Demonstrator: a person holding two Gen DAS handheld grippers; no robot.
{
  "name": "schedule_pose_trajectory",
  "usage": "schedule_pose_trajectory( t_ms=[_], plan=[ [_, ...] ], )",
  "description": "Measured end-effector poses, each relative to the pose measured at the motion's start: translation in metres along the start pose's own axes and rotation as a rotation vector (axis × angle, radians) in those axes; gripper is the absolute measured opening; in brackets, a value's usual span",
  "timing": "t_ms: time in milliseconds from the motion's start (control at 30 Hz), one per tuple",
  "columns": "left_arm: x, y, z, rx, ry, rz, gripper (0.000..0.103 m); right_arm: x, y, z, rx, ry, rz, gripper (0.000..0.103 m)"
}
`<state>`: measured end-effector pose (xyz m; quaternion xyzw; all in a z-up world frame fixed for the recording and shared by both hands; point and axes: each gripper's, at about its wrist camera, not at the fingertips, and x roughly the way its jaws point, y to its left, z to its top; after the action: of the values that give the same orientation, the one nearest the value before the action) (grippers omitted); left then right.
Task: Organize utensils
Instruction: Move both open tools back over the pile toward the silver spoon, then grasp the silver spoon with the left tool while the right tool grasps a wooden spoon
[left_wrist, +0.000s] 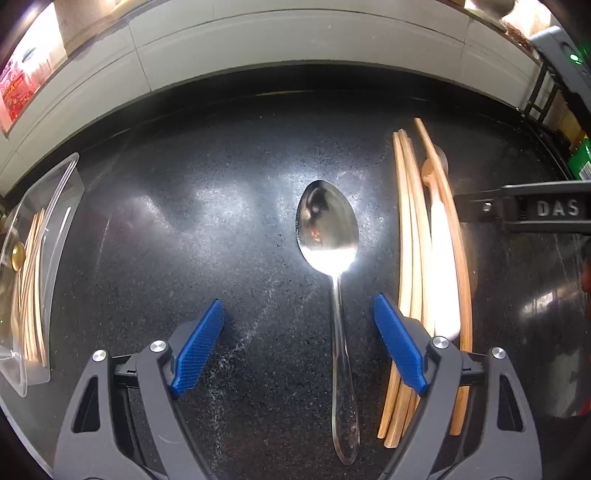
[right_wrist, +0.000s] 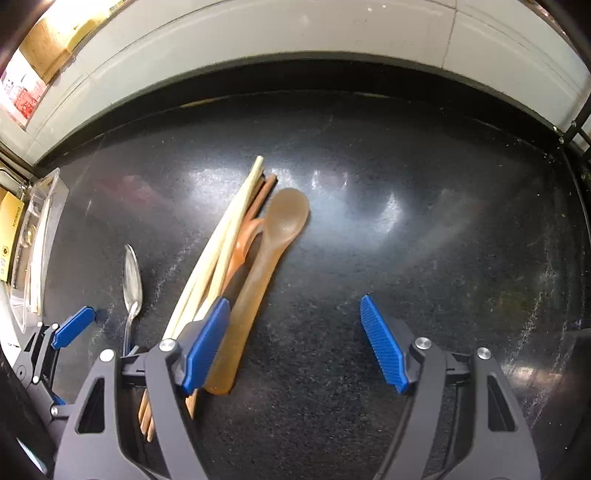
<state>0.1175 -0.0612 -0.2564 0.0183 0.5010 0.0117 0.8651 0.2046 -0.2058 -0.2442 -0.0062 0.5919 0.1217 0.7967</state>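
Nearest the left wrist lens we find the left hand-held gripper (left_wrist: 297, 343), its blue ribbed pads spread wide with nothing clamped between them. The shiny stainless-steel spoon (left_wrist: 334, 266) lies flat on the black speckled stone counter (left_wrist: 192, 229), its handle passing through the gap between the pads without touching either, nearer the right-hand pad. Its long axis runs straight away from the gripper, bowl at the far end, handle tip toward the camera. We judge this spoon to be the next item for collection, and the left gripper is plainly the nearer: the jaws already straddle the handle and need only descend and close across it. Just beside the spoon, on its right, lies a bundle of pale wooden chopsticks (left_wrist: 410, 258), roughly parallel to it, with a translucent amber plastic spoon (right_wrist: 255, 280) among them; the gripper's right pad sits over the bundle's near end, so a drift that way risks catching a stick. The right hand-held gripper (right_wrist: 293, 341) hovers over bare counter, jaws apart and empty, its left pad over the bundle. A clear plastic organiser tray (left_wrist: 55, 206) stands well apart at the left edge; it appears to hold chopsticks already, though distortion there limits certainty.
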Motion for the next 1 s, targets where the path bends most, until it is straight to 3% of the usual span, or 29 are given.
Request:
schedule_pose_trajectory(
  t_ms=[400,567,700,767,900,933,1000],
  plan=[
    [0.004,-0.009,0.000,0.031,-0.037,-0.023,0.080,0.010,0.027,0.004,-0.087,0.004,-0.110,0.072],
    [0.002,-0.022,0.002,0.063,-0.055,-0.040,0.070,0.009,0.021,0.002,-0.083,0.021,-0.088,0.072],
    [-0.002,-0.033,0.001,0.086,-0.052,-0.054,0.051,0.006,0.004,-0.010,-0.090,0.029,-0.111,0.069],
    [-0.004,-0.040,0.001,0.087,-0.040,-0.058,0.042,0.003,0.001,-0.014,-0.095,0.022,-0.106,0.062],
    [-0.001,-0.052,0.004,0.103,-0.027,-0.062,0.013,0.002,0.008,-0.015,-0.124,0.024,-0.078,0.022],
    [-0.001,-0.048,0.003,0.101,-0.024,-0.061,0.006,0.002,0.010,-0.015,-0.126,0.024,-0.084,0.022],
    [0.000,-0.049,0.004,0.095,-0.021,-0.057,0.005,0.002,0.007,-0.015,-0.105,0.022,-0.063,0.021]
  ],
)
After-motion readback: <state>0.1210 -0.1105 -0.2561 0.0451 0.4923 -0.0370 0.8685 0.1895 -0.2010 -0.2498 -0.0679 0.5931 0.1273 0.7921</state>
